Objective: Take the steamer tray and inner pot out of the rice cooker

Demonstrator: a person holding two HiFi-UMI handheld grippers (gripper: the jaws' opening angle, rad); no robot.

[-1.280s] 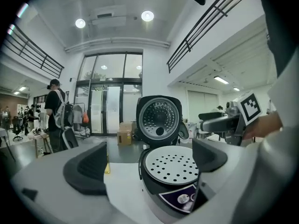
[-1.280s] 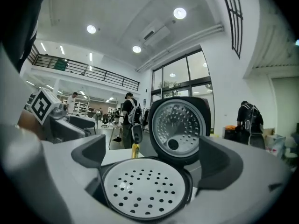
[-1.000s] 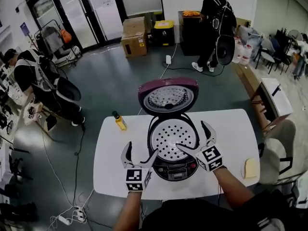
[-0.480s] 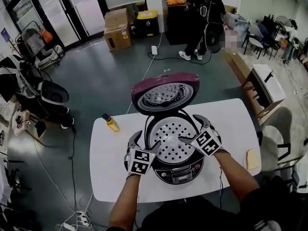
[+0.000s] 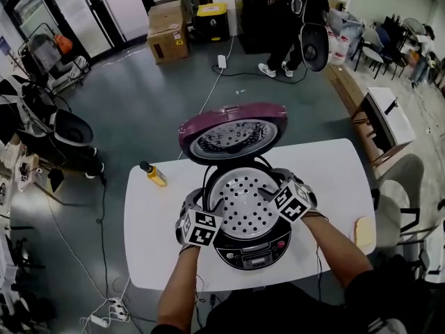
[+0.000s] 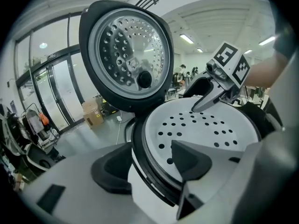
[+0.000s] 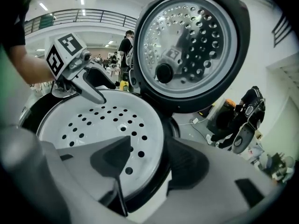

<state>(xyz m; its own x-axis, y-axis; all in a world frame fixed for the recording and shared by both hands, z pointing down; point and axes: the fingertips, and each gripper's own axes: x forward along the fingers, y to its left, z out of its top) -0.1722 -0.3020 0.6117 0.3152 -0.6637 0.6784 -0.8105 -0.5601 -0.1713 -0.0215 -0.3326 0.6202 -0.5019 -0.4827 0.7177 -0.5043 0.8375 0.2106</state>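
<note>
A rice cooker [image 5: 259,248] stands on the white table with its maroon lid [image 5: 233,132] swung up. The white perforated steamer tray [image 5: 243,202] sits in its mouth and hides the inner pot. My left gripper [image 5: 204,204] straddles the left rim of the tray [image 6: 210,129]. One jaw is over the tray and the other is outside the black rim. My right gripper [image 5: 278,185] straddles the right rim of the tray [image 7: 93,125] the same way. Both pairs of jaws have just been closing, and I see a gap between pads and rim on each.
A small yellow bottle [image 5: 153,175] stands on the table [image 5: 149,235] left of the cooker. A pale yellow pad [image 5: 361,232] lies near the right edge. A chair [image 5: 410,190] is on the right. People and boxes are on the floor behind.
Both grippers have come down from in front of the cooker onto the tray's two sides, and their jaws have narrowed around the rim.
</note>
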